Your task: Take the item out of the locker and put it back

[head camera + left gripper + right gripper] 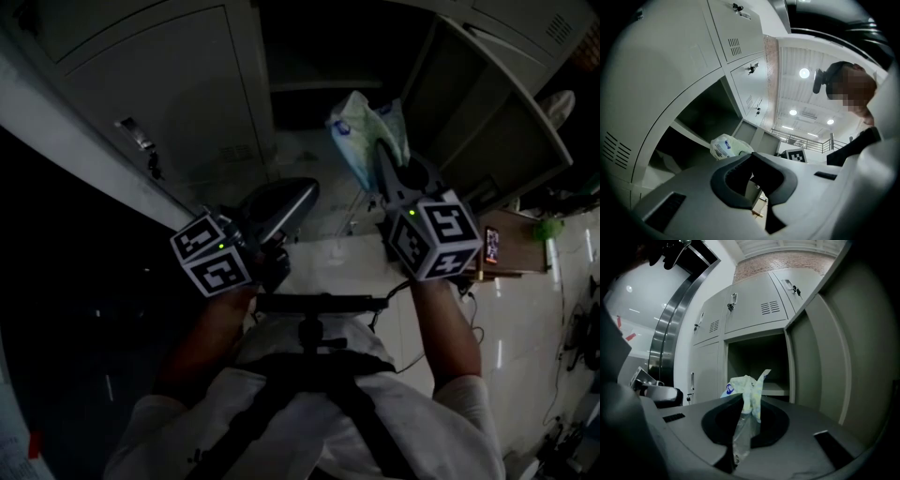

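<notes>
- Just in front of the open locker compartment (757, 359), the right gripper (749, 405) holds a soft plastic bag (746, 386). Its fingers (776, 423) are pressed together on a crumpled fold of the film, and the printed bulk of the bag sticks out past the tips.
- Pinching the loose film rather than the body makes sense. The bag is limp and has no firm edge, so a gathered fold is probably the surest thing for narrow fingers to bite on.
- The bag is outside the locker and does not touch the shelf (777, 389) inside. From this alone I cannot say whether it has just come out or is about to go back. Either way, it sits level with the opening, so the path in is short and straight.
- The door (820, 348) stands swung wide to the right, which leaves the whole opening free for the gripper and its load.
- The left gripper (751, 161) sits lower and off to the left, well apart from the bag. Its fingers (725, 183) are closed together with nothing between them.
- The left gripper seems to be parked out of the way, since one gripper is enough for a bag this light.
- To put the bag back, its body needs to rest fully on the shelf before the fingers let go.
- The likely troubles are the thin film slipping out of the pinch, or the bag catching on the front edge of the shelf.
</notes>
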`<state>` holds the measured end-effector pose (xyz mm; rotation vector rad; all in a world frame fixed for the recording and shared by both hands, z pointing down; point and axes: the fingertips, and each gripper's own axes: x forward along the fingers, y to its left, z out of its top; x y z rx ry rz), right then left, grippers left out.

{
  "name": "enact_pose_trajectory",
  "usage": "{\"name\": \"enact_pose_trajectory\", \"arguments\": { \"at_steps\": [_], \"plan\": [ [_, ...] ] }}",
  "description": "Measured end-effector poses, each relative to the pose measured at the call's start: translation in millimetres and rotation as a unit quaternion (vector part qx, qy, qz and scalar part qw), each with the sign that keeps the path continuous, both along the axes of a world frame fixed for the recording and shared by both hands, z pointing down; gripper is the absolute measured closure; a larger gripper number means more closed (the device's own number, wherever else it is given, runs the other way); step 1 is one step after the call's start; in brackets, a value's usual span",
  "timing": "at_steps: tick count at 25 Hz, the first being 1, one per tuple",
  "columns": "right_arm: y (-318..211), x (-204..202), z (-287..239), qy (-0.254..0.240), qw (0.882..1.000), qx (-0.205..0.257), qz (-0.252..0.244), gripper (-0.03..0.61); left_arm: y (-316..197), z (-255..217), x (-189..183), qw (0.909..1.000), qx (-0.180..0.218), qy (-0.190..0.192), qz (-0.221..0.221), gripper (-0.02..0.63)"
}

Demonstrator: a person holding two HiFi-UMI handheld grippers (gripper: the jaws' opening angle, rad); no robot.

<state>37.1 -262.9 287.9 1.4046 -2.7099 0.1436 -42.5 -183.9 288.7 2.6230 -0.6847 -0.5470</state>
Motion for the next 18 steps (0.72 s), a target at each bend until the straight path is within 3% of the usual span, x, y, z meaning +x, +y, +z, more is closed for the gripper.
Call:
{"name": "enact_pose_trajectory", "arguments": {
  "at_steps": [18],
  "plan": [
    [34,7,39,-0.035,0.999,-0.035,-0.002,0.563,15,37,-6,0.9986,-0.050,-0.005,0.013,0.611]
  ]
}}
